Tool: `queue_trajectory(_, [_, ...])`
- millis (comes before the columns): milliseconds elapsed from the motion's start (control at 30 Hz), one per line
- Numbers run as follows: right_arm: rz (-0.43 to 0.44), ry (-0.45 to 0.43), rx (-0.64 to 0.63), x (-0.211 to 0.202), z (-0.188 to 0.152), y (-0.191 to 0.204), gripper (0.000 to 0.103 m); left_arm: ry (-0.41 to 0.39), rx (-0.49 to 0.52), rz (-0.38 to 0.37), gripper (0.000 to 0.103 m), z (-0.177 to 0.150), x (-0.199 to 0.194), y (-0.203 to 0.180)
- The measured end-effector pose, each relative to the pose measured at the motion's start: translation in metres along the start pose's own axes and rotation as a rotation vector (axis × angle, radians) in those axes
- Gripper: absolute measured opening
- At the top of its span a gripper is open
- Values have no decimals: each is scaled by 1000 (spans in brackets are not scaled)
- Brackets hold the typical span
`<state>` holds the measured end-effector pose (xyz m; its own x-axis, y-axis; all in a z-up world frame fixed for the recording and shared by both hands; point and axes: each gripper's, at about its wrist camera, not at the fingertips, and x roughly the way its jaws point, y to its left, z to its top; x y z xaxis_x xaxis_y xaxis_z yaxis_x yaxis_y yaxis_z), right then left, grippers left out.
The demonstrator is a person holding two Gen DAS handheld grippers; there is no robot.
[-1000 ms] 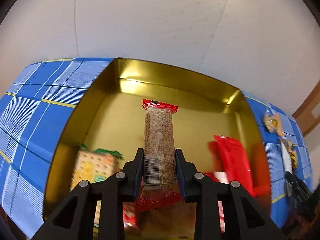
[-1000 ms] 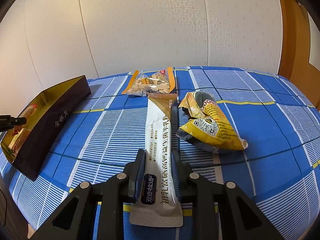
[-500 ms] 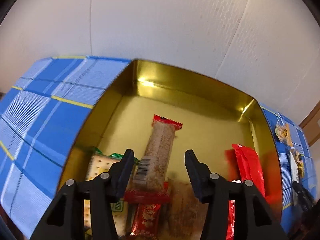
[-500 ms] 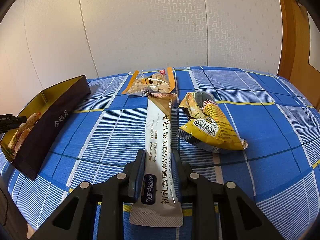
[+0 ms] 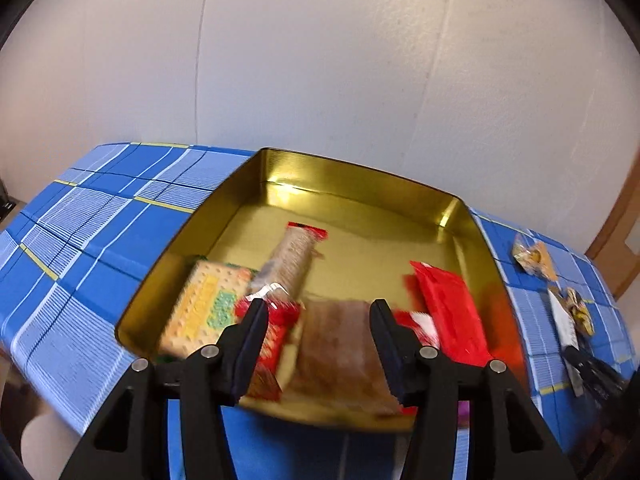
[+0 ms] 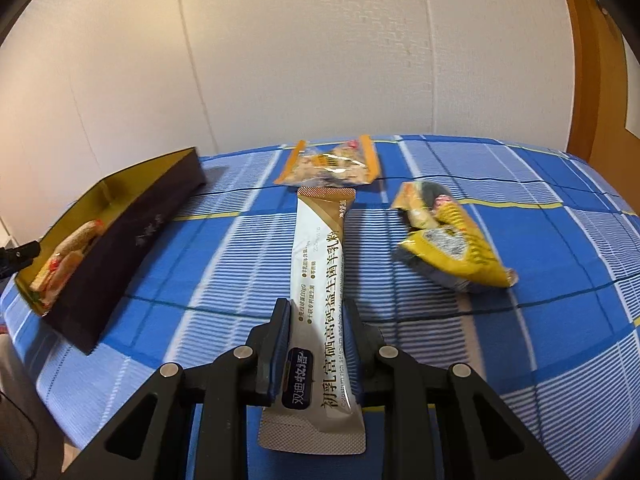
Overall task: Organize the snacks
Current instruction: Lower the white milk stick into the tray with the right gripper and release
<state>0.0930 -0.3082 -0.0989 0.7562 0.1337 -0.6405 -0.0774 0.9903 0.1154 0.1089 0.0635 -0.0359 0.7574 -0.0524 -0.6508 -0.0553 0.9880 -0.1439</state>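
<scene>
left gripper (image 5: 318,334) jaws apart and empty above the gold tray (image 5: 352,184), grain bar (image 5: 294,258) lying inside; right gripper (image 6: 318,334) clamped on white sachet (image 6: 320,264) over the table, likely next to carry trayward.

Behind your bench (image 6: 520,184) stands a pale wall (image 6: 304,48) with a fine embossed texture, split by thin vertical seams. A blue checked cloth (image 5: 100,240) with white and yellow lines covers the bench. At the right edge of the right wrist view you have wooden door trim (image 6: 592,60). Light is soft and warm.
</scene>
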Motion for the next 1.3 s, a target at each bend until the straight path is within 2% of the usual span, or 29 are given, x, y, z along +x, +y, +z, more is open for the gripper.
queue_trajectory(333, [81,-9,2,-16,5,42,25,7,49,-30,56,-19,-16,-16])
queue_trajectory(533, [164,-28,-62,-22,26,88,25,11,56,-15,58,-27,-21,-14])
queue_trajectory(667, [220,1,-111,-14,43,124,25,0,66,-12,58,-30,-27,-14])
queue_trajectory(900, [257,80,-161,13,64,176,25,-16,66,-21,58,-31,-34,-11])
queue_trajectory(1167, [279,242,-101,76,84,203,25,-24,58,-24,62,-32,-39,-6])
queue_trajectory(1300, [282,268,-60,94,93,214,27,-25,45,-24,62,-32,-39,-3])
